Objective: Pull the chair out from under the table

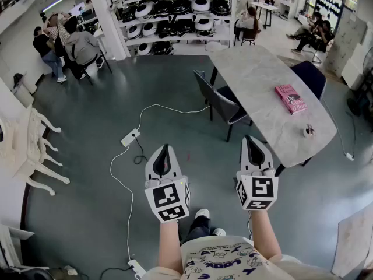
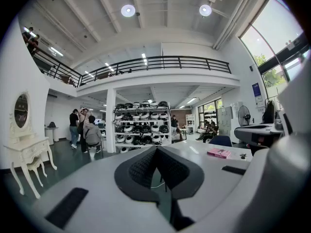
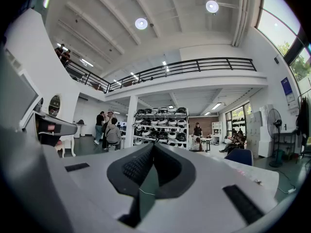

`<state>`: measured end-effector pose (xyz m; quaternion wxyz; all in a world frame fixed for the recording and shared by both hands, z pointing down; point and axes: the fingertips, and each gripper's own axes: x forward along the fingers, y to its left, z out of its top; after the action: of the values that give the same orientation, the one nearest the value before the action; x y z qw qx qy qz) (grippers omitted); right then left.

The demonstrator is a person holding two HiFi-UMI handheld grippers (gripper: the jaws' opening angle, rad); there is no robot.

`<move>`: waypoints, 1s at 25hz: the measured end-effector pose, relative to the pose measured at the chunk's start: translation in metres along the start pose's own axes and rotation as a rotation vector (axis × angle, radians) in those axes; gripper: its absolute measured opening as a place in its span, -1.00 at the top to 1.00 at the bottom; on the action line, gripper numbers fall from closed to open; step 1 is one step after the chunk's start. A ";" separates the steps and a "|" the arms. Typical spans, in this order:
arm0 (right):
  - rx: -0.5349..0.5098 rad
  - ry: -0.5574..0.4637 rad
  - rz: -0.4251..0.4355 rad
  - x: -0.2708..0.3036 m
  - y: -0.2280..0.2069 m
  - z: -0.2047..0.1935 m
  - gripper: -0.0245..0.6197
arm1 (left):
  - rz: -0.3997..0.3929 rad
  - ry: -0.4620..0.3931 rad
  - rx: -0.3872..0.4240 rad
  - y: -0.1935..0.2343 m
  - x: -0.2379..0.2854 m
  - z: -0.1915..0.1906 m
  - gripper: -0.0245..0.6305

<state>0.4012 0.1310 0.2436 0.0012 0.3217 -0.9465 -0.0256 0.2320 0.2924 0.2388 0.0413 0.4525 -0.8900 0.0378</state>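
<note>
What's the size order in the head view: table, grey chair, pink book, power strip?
Largest to smallest as they look:
1. table
2. grey chair
3. pink book
4. power strip. It lies on the floor, farther from the camera than the book, so its true size is unsure.

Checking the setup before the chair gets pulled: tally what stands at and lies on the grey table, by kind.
Table: 1
Chairs: 2, the grey chair and the blue chair
Book, pink: 1
Small item on the table, too small to tell what it is: 1
Total: 5
</note>
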 end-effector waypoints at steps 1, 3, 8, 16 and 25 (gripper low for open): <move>-0.001 0.000 0.000 -0.001 0.001 -0.002 0.91 | 0.000 -0.001 0.001 0.001 -0.001 -0.002 0.87; -0.004 0.001 0.000 -0.001 0.003 -0.005 0.91 | -0.001 -0.002 0.001 0.002 -0.002 -0.005 0.87; 0.003 0.010 0.002 0.002 0.005 -0.008 0.91 | 0.000 0.006 -0.002 0.005 0.001 -0.007 0.87; 0.018 0.016 -0.006 0.010 0.004 -0.015 0.90 | 0.002 0.002 -0.019 0.009 0.010 -0.011 0.87; 0.027 0.029 -0.001 0.038 0.015 -0.020 0.65 | -0.020 -0.015 -0.022 0.027 0.038 -0.011 0.86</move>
<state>0.3618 0.1188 0.2636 0.0104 0.3223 -0.9466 -0.0080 0.1887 0.2791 0.2529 0.0402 0.4610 -0.8862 0.0242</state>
